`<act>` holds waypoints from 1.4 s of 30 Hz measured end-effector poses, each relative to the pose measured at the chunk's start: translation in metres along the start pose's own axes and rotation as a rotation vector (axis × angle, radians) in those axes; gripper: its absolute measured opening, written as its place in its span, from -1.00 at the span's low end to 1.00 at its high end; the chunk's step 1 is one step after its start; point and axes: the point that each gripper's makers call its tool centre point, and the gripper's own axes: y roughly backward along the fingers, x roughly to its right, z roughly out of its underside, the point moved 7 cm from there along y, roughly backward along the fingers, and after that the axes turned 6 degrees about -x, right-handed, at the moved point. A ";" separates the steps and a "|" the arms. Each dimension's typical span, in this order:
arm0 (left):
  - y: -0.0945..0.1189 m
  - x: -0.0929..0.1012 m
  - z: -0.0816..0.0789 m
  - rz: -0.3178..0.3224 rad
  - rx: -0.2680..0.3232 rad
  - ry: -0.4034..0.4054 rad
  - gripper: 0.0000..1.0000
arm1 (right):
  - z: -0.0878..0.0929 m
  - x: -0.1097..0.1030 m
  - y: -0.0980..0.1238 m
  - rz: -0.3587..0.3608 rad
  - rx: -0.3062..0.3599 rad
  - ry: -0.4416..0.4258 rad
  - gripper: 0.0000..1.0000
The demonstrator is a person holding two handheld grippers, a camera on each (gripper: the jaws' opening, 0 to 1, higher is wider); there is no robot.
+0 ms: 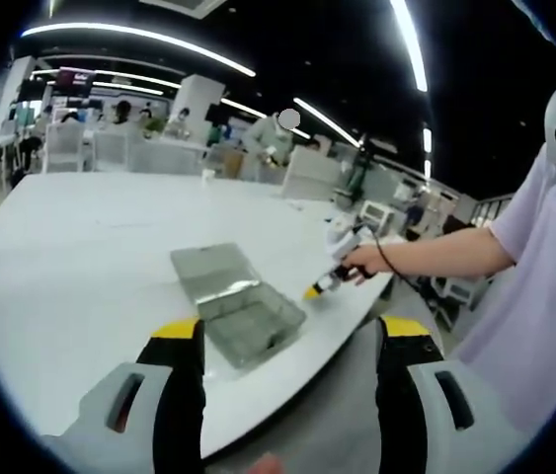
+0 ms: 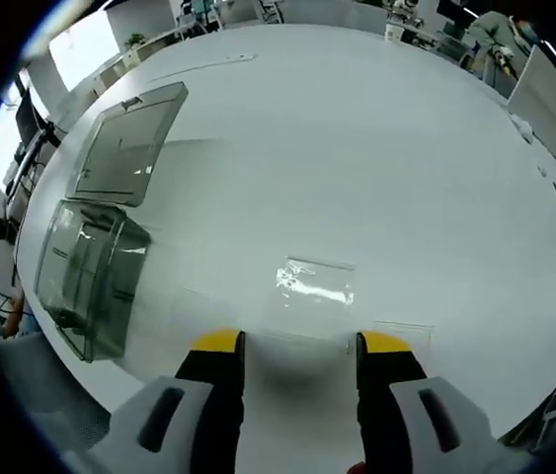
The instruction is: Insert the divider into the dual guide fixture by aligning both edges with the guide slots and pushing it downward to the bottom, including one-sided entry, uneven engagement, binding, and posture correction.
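The dual guide fixture [image 1: 248,321] is a clear grey plastic box on the white table, with its hinged lid [image 1: 210,269] lying open behind it. In the right gripper view the fixture [image 2: 88,276] sits at the left with the lid [image 2: 127,146] beyond it. A clear flat divider [image 2: 315,281] lies on the table just past my right gripper [image 2: 303,343], which is open and holds nothing. My left gripper [image 1: 289,331] is open too and hovers near the table edge in front of the fixture. A person's hand holds the right gripper [image 1: 329,278] to the right of the fixture.
The round white table [image 1: 80,247] curves away, its near edge [image 1: 297,380] under my left jaws. A second faint clear sheet [image 2: 403,331] lies by the right jaw. The person [image 1: 544,286] stands at the right. Chairs and people fill the far background [image 1: 139,138].
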 end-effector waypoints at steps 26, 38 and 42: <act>0.001 -0.010 0.000 0.000 0.002 0.008 0.37 | -0.002 0.002 0.000 -0.003 -0.024 -0.024 -0.40; 0.001 -0.009 0.001 0.006 -0.001 0.008 0.37 | -0.001 -0.003 0.001 -0.013 -0.022 -0.027 -0.40; 0.001 -0.010 0.001 0.005 -0.005 0.004 0.37 | -0.001 -0.006 0.002 0.003 -0.035 0.006 -0.40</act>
